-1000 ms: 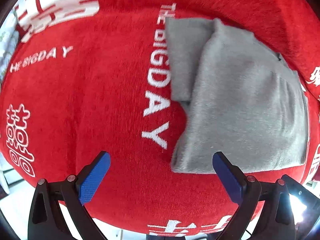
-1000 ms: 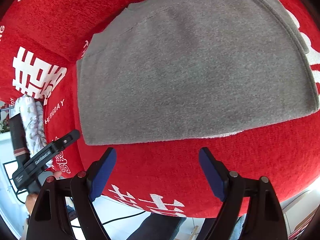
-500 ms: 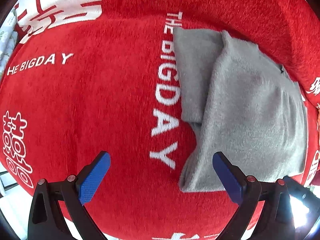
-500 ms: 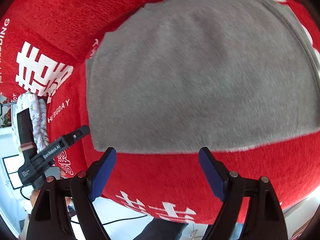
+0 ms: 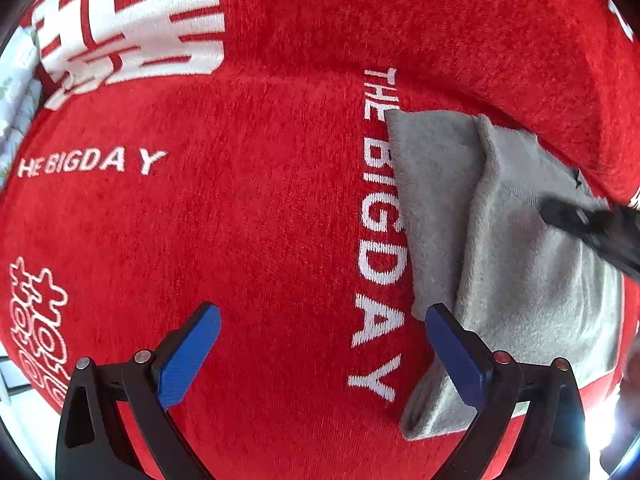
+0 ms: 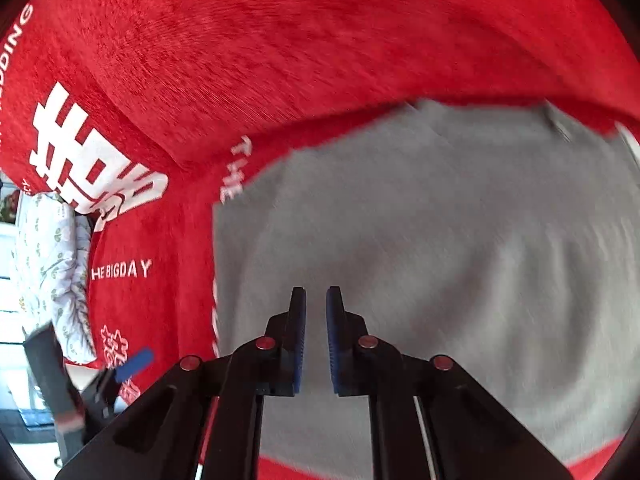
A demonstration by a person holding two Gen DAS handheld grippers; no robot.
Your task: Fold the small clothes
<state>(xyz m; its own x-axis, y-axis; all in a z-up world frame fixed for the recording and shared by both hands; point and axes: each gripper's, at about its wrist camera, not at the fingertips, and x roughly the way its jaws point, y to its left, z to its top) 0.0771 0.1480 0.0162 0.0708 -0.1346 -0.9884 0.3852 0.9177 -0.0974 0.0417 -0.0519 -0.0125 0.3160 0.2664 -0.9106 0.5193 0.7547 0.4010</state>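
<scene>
A folded grey garment [image 5: 520, 264] lies on a red cover with white lettering [image 5: 260, 220]. In the left wrist view it sits to the right, partly behind my right-hand finger. My left gripper [image 5: 320, 344] is open and empty, above the red cover beside the garment's left edge. In the right wrist view the grey garment [image 6: 440, 240] fills the lower right. My right gripper [image 6: 316, 320] is nearly closed, a narrow gap between the pads, nothing between them, over the garment. The right gripper also shows as a dark blurred shape in the left wrist view [image 5: 592, 228].
The red cover rises into a backrest at the top [image 6: 320, 40]. A white floral-patterned cloth [image 6: 52, 272] lies at the cover's left end. The left gripper [image 6: 116, 372] shows at the lower left of the right wrist view. The cover's front edge runs near the bottom.
My right gripper has closed from wide open to nearly shut and moved forward over the garment. My left gripper has drifted left, so the garment sits further right in its view.
</scene>
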